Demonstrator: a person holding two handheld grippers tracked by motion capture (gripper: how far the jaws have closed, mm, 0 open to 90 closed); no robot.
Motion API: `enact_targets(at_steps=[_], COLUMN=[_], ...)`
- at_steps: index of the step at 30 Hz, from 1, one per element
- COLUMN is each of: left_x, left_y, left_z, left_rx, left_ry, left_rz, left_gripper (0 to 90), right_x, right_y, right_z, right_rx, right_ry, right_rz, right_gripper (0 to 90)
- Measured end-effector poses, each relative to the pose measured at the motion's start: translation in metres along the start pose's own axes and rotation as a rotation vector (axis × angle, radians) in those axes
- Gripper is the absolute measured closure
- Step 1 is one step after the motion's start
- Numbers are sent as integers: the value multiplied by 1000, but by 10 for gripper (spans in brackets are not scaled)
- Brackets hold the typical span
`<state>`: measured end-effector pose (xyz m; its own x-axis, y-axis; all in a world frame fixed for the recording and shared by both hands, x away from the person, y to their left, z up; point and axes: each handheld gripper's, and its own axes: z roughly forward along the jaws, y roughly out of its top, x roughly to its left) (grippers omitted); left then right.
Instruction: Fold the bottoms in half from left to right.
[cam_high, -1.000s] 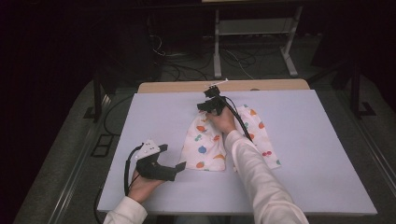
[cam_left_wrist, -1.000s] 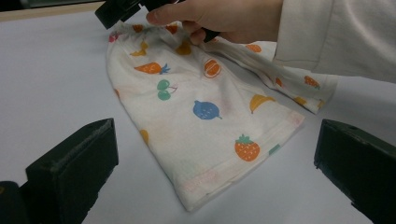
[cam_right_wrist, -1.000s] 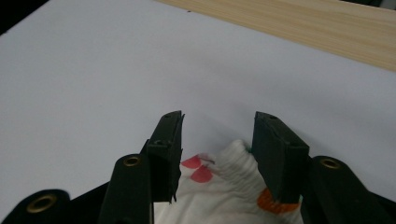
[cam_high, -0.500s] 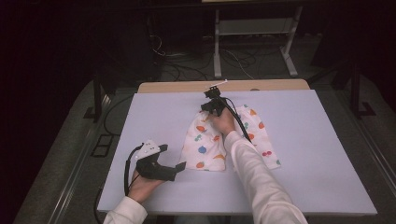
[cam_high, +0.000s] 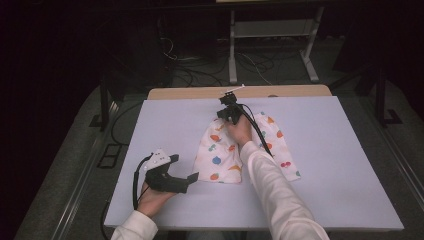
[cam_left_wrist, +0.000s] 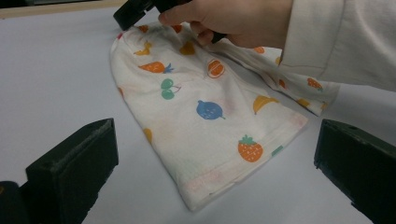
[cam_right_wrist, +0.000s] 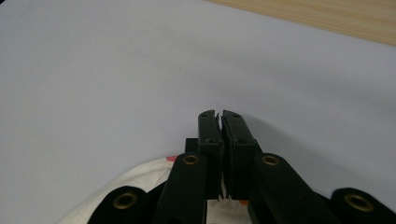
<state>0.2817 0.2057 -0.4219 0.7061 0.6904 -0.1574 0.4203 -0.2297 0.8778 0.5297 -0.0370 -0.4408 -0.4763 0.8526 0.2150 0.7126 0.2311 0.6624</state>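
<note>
A white cloth (cam_high: 220, 150) printed with coloured fruit lies flat mid-table, its hem toward me. My right gripper (cam_high: 227, 112) sits at the cloth's far end with its jaws pressed together; a sliver of white fabric shows between them in the right gripper view (cam_right_wrist: 219, 114), and the cloth (cam_right_wrist: 140, 182) bunches just beneath. My left gripper (cam_high: 186, 167) rests low at the front left with its jaws wide apart and nothing between them. In the left gripper view (cam_left_wrist: 215, 158) it faces the hem of the cloth (cam_left_wrist: 205, 112) from a short way off. The right hand and gripper (cam_left_wrist: 133, 11) show at the top.
The pale board (cam_high: 325, 150) covers the table, with a wooden strip (cam_high: 200, 93) along its far edge. Beyond lie a dark floor with cables and a metal stand (cam_high: 272, 35). Bare board stretches on both sides of the cloth.
</note>
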Motion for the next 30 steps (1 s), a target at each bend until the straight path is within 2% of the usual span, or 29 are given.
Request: enact_targets(at_steps=[2,5,9,14,23,30], left_x=[1,3,5,6,13,25], left_y=[0,3,7,11,15,15], left_z=[-1,-4,-6,-1,3,10], left_rx=[1,-9,-21,7,32,91], left_ry=[3,23,37,38,49,35], left_rz=[-12,-23,-40,-21,-17,-83], left_gripper=[0,0,0,0,0,0], right_x=[0,3,4,6,9,10], right_y=[0,-1,-5,-8,-11,-11], right_z=[-1,-6,-10,-14,-20,-23], right_rx=[-3,-24,-45,-57,-75,-77], right_ry=[3,1,3,1,-8,-10], right_rz=[5,-14,-4,-22,-54,-67], right_gripper=[854,854,854,854,854,854])
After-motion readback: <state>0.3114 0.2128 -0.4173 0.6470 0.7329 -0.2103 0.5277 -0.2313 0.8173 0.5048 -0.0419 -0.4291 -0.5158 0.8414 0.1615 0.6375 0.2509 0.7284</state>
